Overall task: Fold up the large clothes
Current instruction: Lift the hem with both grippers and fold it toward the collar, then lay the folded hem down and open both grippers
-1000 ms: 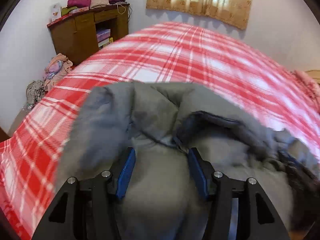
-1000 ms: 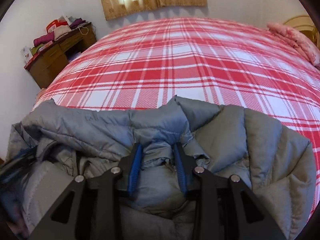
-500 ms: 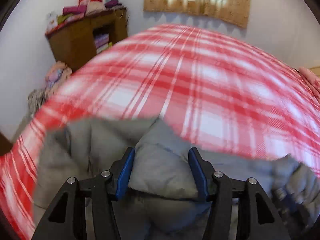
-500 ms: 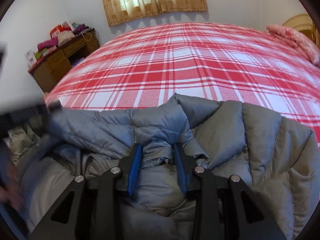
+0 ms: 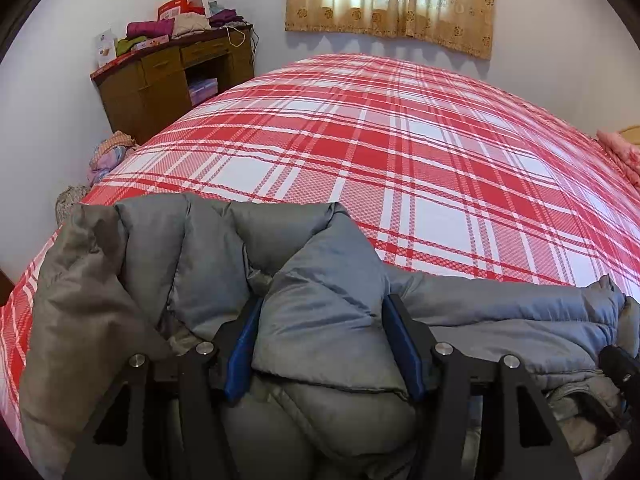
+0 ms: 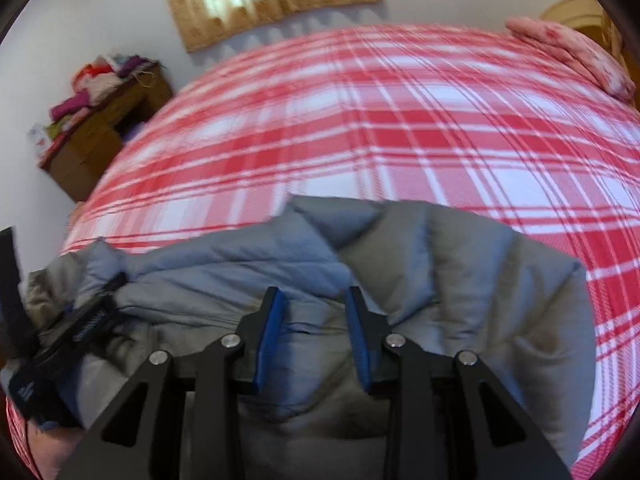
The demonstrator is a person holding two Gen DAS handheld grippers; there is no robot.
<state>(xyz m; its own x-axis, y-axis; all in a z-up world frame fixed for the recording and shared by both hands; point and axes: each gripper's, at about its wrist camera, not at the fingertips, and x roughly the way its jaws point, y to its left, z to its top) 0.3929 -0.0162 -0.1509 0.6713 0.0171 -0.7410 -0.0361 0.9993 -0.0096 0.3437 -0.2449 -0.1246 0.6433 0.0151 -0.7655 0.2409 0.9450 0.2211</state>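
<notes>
A grey puffer jacket (image 5: 320, 320) lies bunched at the near edge of a bed with a red and white plaid cover (image 5: 400, 140). My left gripper (image 5: 322, 304) has its blue pads on both sides of a thick fold of the jacket, gripping it. In the right wrist view the jacket (image 6: 460, 264) spreads to the right. My right gripper (image 6: 314, 300) stands with its jaws apart over the jacket's fabric, not pinching it. The other gripper (image 6: 60, 340) shows at the left edge of that view.
A brown wooden desk (image 5: 168, 80) piled with folded clothes stands at the far left by the wall. A curtained window (image 5: 392, 0) is behind the bed. A pink pillow (image 6: 572, 56) lies at the far right. Clothes heap (image 5: 108, 156) lies on the floor by the desk.
My left gripper has brought its fold of the jacket down and towards the near edge. My right gripper has widened and let go of its fold; its view has swung and blurred.
</notes>
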